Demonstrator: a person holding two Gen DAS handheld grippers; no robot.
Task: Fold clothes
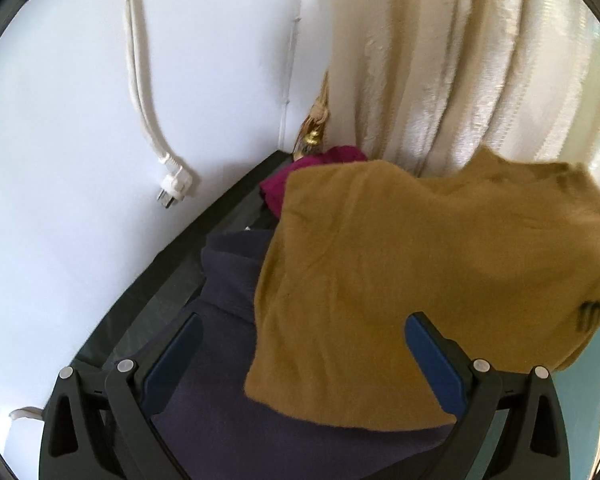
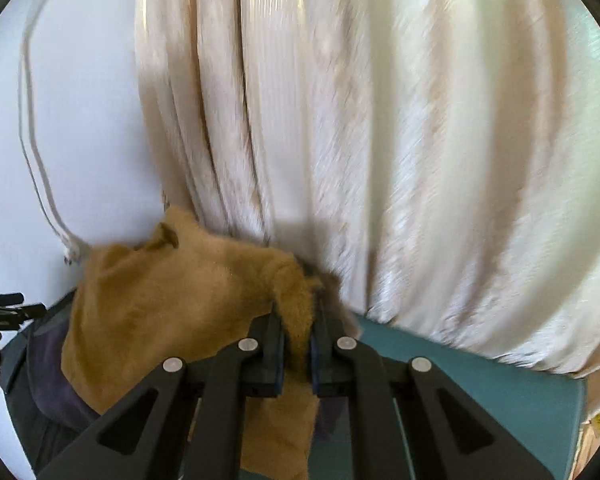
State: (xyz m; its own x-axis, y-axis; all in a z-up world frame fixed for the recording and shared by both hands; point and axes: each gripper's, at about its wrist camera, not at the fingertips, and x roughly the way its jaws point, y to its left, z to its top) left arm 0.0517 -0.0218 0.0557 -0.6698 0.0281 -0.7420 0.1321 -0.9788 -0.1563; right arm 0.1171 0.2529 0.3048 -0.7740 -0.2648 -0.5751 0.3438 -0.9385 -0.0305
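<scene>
**Right gripper pinches mustard garment; left gripper spread wide**

Up close, the right gripper point(image 2: 296, 344) has its two fingers drawn nearly together on a bunched fold of the mustard garment point(image 2: 172, 304), the cloth squeezed between the blue pads point(image 2: 278, 364) and trailing down below them. From the left wrist view the same mustard garment point(image 1: 420, 264) lies spread over a dark navy garment point(image 1: 220, 320), with a magenta garment point(image 1: 296, 176) just behind it near the corner. The left gripper point(image 1: 304, 344) stands wide apart with nothing between its fingers, hovering above both cloths. A teal surface point(image 2: 480, 380) shows to the right beneath the cream curtain point(image 2: 380, 140). A white cable point(image 1: 148, 100) with a plug hangs on the white wall point(image 1: 60, 160).
</scene>
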